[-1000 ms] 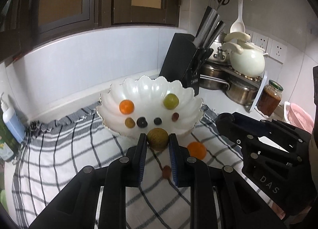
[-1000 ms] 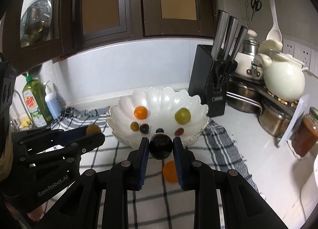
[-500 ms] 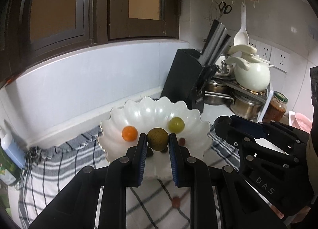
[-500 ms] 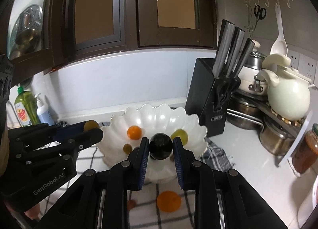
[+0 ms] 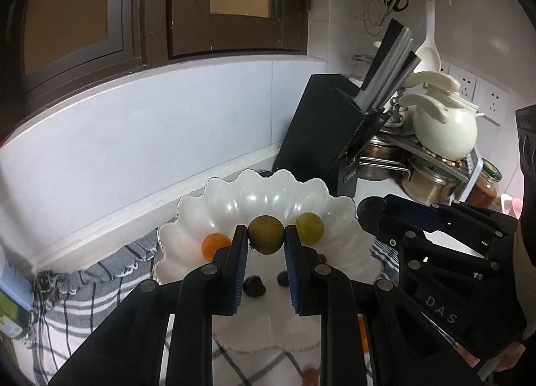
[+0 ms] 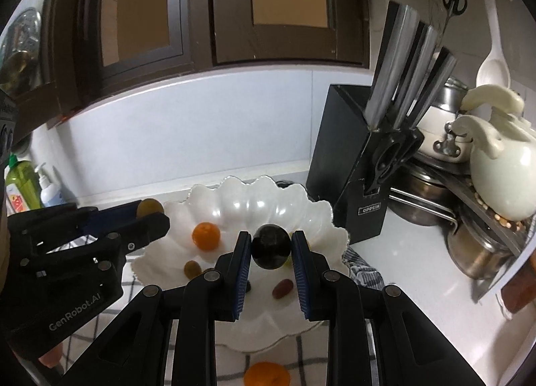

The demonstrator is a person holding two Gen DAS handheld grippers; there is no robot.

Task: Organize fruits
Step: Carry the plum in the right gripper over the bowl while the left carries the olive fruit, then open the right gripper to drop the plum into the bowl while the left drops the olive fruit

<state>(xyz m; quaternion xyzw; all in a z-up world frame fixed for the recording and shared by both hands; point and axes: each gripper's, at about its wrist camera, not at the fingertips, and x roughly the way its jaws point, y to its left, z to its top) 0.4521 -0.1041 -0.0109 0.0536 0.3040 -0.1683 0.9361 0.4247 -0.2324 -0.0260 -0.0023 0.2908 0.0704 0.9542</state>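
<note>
Closer now: scalloped glossy bowl [image 5: 268,191]

Over the bowl [image 6: 234,205] I've got open air, nothing above it up to the cabinets [image 6: 174,17]. Right of it the knife block [image 6: 355,165] stands close to the rim, w/ pots [image 6: 418,198] and white kettle [image 6: 502,178] crowding behind. My left gripper [image 6: 147,215] hangs over the bowl's left edge, so little side room there. Bare surface [image 6: 418,272] btw block and pots is free.

A white counter [image 6: 418,272] carries a checked cloth [image 5: 83,299], knife block [image 6: 355,185] and pots [image 6: 482,252].
</note>
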